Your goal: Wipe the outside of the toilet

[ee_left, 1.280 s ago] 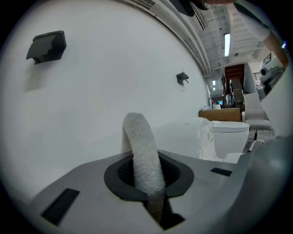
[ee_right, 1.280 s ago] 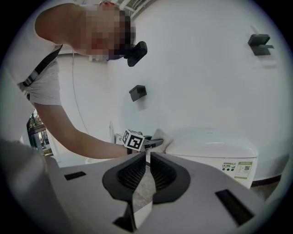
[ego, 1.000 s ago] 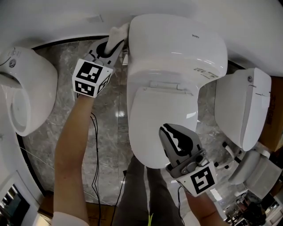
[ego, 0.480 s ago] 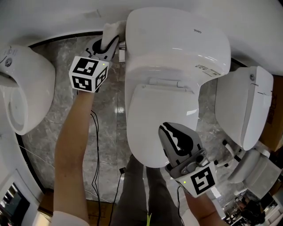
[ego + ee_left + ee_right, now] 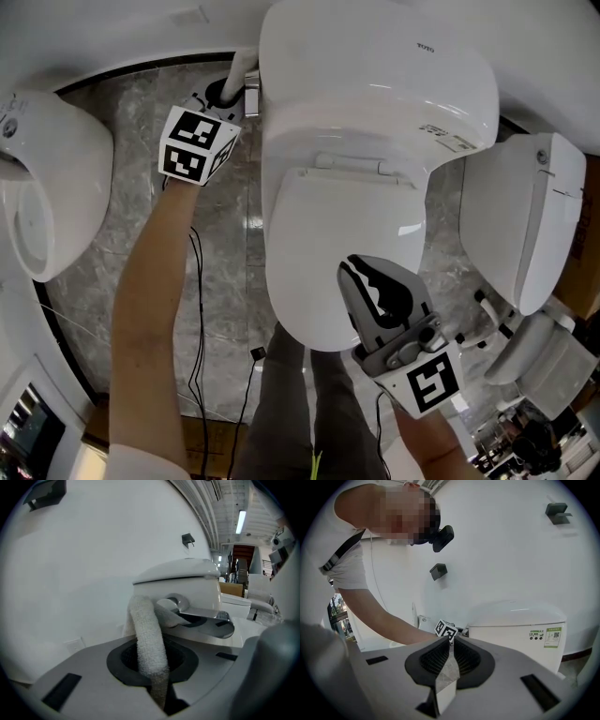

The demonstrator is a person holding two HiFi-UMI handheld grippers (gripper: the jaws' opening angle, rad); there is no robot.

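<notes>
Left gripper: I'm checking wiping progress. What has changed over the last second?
The left gripper, still shut on the cloth, edged slightly toward the tank's side by the flush lever. Nothing was let go. The right gripper stayed shut above the toilet lid.

Finishes: mostly gloss white, with one rough cloth.
Toilet (image 5: 375,112): smooth, glossy white ceramic look. Flush lever (image 5: 204,619) just ahead of left gripper (image 5: 151,660): polished chrome metal. Cloth (image 5: 147,641) in that gripper: off-white terry, rough nap, matt. Left gripper and right gripper (image 5: 451,644) bodies: matt grey plastic, with black ribbed pads (image 5: 433,659). Floor (image 5: 216,272) below both grippers: grey veined stone, polished.
</notes>
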